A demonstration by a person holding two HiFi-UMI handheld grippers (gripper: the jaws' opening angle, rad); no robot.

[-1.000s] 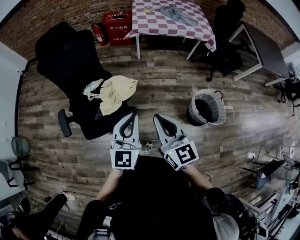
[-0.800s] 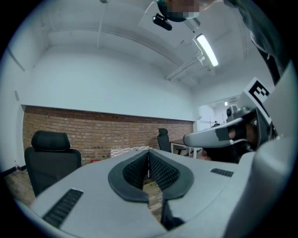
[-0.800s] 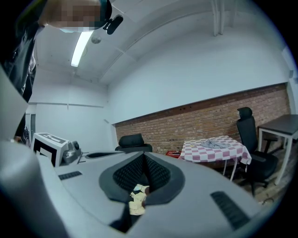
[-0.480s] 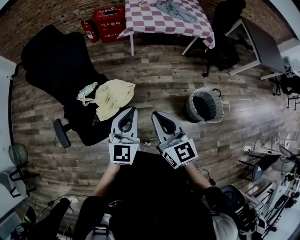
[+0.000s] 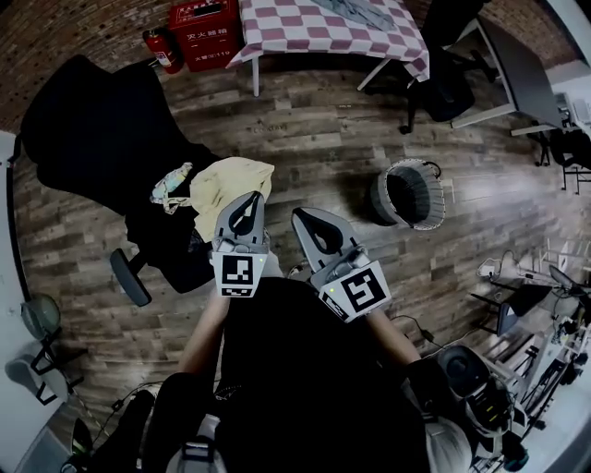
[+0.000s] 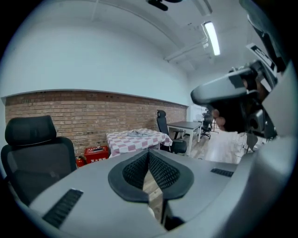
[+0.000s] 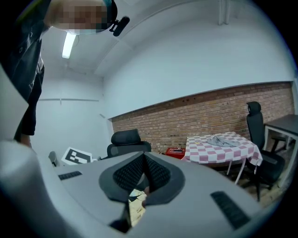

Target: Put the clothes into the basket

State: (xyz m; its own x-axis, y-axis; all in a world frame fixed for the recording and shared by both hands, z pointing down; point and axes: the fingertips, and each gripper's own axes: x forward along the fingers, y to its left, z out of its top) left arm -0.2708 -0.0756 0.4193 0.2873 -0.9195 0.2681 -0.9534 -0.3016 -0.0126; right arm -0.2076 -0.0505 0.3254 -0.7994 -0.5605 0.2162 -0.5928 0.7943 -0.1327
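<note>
Both grippers are held out in front of the person with their jaws closed on nothing. The left gripper (image 5: 247, 203) points at the yellow garment (image 5: 231, 177), and the right gripper (image 5: 301, 218) is just beside it. That garment lies with a small pale cloth (image 5: 172, 184) on the black office chair (image 5: 102, 129), well apart from the basket (image 5: 432, 205), which stands on the wooden floor (image 5: 323, 139), while a grey garment (image 5: 355, 7) lies on the checked table (image 5: 305, 23).
</note>
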